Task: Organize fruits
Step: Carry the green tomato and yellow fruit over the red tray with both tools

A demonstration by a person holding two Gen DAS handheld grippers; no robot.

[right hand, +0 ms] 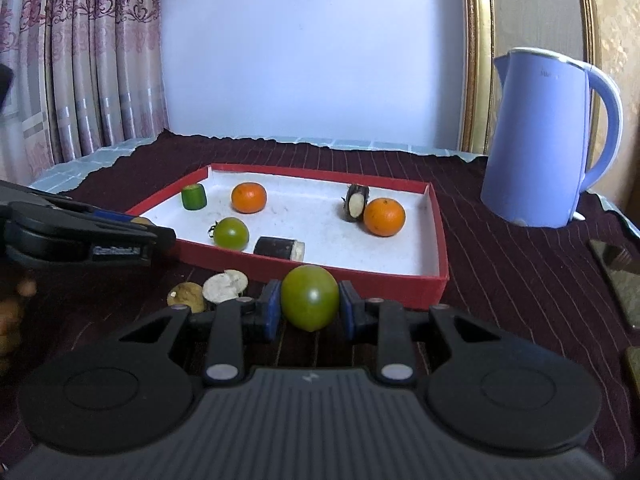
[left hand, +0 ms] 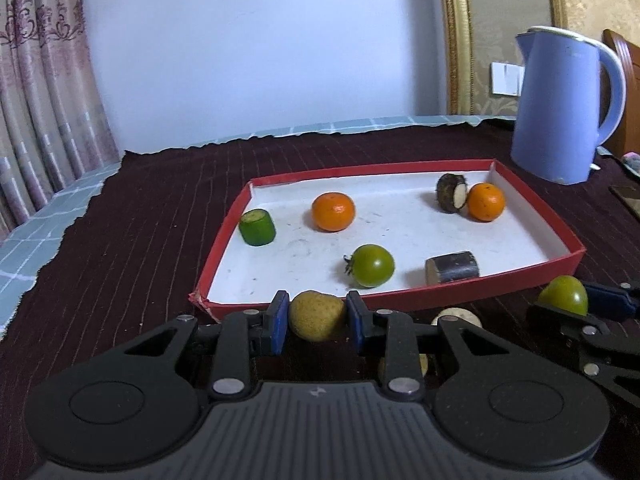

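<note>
My left gripper (left hand: 317, 314) is shut on a small yellow-brown round fruit (left hand: 316, 315), just in front of the near rim of the red tray (left hand: 440, 294). My right gripper (right hand: 309, 306) is shut on a green tomato (right hand: 309, 296), close to the tray's near edge (right hand: 320, 276). On the tray's white floor lie two oranges (left hand: 333, 212) (left hand: 485, 202), a green tomato (left hand: 372, 265), a green cucumber piece (left hand: 257, 227) and two dark cut pieces (left hand: 452, 193) (left hand: 452, 267). A pale cut piece (right hand: 225, 286) and a yellowish fruit (right hand: 186, 296) lie on the cloth between the grippers.
A blue kettle (right hand: 540, 140) stands to the right behind the tray. The dark striped cloth (left hand: 140, 220) covers the table, with a blue checked cover at its edges. Dark flat objects (right hand: 612, 264) lie at the far right. Curtains hang at the left.
</note>
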